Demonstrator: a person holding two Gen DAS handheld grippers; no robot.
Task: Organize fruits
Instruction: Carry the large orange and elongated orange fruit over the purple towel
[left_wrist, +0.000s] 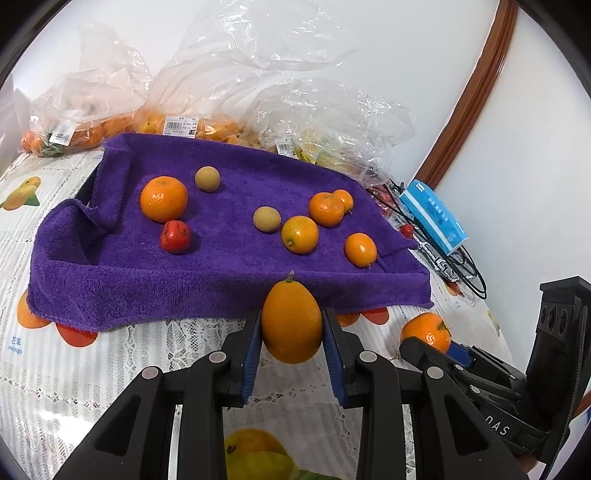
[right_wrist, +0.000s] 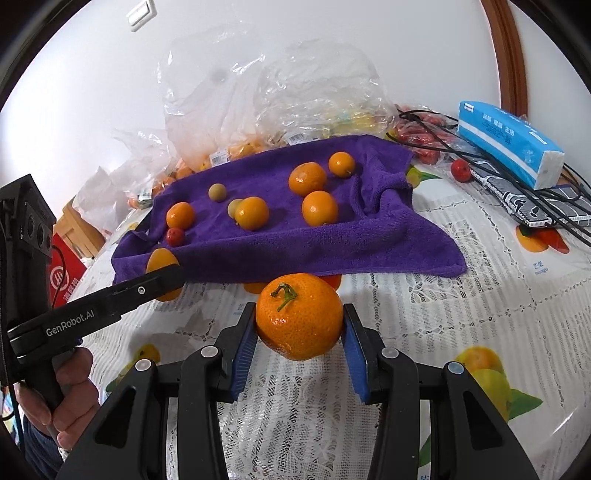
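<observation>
Purple towel (left_wrist: 229, 258) on your counter (right_wrist: 424, 314) already carries about nine fruits, loosely scattered. Your left tool (left_wrist: 291, 328) is clamped on an oval kumquat (left_wrist: 291, 325) just short of the towel's near edge; your right tool (right_wrist: 300, 325) pinches a stemmed mandarin (right_wrist: 300, 321) over the lace. Both need placing, and the bags (left_wrist: 184, 92) behind seem to hold more, though glare hides how much.

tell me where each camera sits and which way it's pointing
Left wrist: rides the left gripper, facing the purple towel; it holds an oval orange kumquat, with the right gripper at right.
Right wrist: rides the right gripper, facing that towel; it holds a round orange mandarin, with the left gripper and hand at left.
Shared: towel, blue tissue pack.
</observation>
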